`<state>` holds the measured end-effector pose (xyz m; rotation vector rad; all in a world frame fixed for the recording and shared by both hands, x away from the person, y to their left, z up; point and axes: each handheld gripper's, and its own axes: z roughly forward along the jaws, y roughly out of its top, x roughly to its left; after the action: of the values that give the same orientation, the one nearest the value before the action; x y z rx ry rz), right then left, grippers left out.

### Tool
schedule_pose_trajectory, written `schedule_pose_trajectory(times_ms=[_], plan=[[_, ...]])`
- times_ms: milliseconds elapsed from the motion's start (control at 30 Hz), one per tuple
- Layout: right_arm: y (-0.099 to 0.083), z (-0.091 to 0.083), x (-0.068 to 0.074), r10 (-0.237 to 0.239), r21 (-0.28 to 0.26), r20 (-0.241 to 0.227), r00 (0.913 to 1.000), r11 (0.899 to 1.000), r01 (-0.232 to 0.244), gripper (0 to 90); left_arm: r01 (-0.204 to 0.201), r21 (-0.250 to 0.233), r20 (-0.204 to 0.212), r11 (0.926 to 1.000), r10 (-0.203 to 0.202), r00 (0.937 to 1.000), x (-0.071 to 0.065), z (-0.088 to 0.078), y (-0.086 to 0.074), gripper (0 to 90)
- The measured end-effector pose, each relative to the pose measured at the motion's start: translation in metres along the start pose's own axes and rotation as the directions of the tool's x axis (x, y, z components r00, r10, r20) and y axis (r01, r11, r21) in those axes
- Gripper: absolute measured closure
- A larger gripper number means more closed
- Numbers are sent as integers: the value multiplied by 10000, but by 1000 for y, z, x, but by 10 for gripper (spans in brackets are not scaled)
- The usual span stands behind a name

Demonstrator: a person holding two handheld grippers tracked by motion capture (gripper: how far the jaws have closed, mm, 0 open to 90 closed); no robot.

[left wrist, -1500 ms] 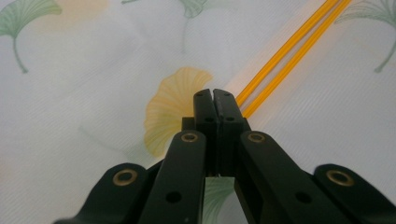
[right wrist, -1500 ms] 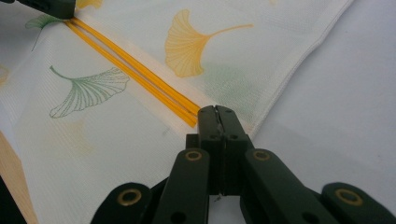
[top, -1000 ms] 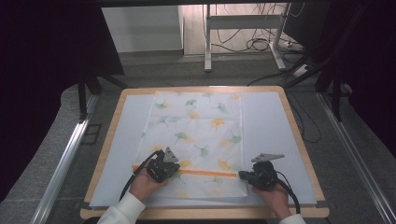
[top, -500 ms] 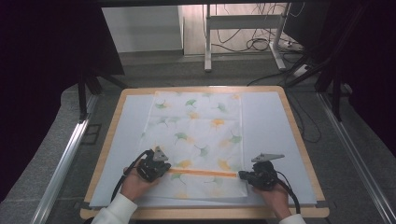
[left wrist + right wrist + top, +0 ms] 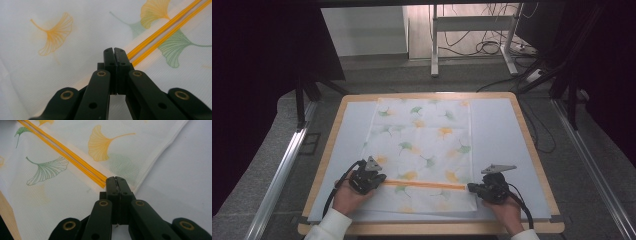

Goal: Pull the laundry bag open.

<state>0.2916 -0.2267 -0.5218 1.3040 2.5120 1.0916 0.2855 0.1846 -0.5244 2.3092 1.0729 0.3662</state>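
Note:
A white cloth (image 5: 422, 135) printed with green and orange ginkgo leaves lies flat on the table. A double orange stripe (image 5: 427, 185) crosses it near the front edge. My left gripper (image 5: 382, 181) is shut, its tips resting on the cloth at the stripe's left end (image 5: 135, 53). My right gripper (image 5: 470, 187) is shut too, its tips at the stripe's right end (image 5: 100, 181), by the cloth's right edge. In the left gripper view the jaws (image 5: 114, 50) are pressed together with no fabric showing between them. The right gripper (image 5: 115, 178) looks the same.
The cloth lies on a pale mat (image 5: 497, 130) that covers a wooden-rimmed table (image 5: 532, 150). Metal rails (image 5: 282, 170) run along both sides on the floor. Desk legs and cables (image 5: 482, 45) stand beyond the far edge.
My left gripper has slid left along the orange stripe toward the cloth's left edge. The right gripper has stayed where it was.

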Motion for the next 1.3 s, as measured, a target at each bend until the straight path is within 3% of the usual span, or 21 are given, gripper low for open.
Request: schedule_pose_trajectory(times_ms=[600,1033,1300], plan=[[0,0,1,-18,7,12,10000,10000,18,897,667,43,-254,9978,-666,9975,21,-10,-16,900],[0,0,0,-48,-1,10,10000,10000,48,897,712,169,-556,9973,-702,9960,27,-14,-21,900],[0,0,0,-88,26,8,10000,10000,88,898,975,128,-617,9952,-965,9934,36,-18,-27,900]])
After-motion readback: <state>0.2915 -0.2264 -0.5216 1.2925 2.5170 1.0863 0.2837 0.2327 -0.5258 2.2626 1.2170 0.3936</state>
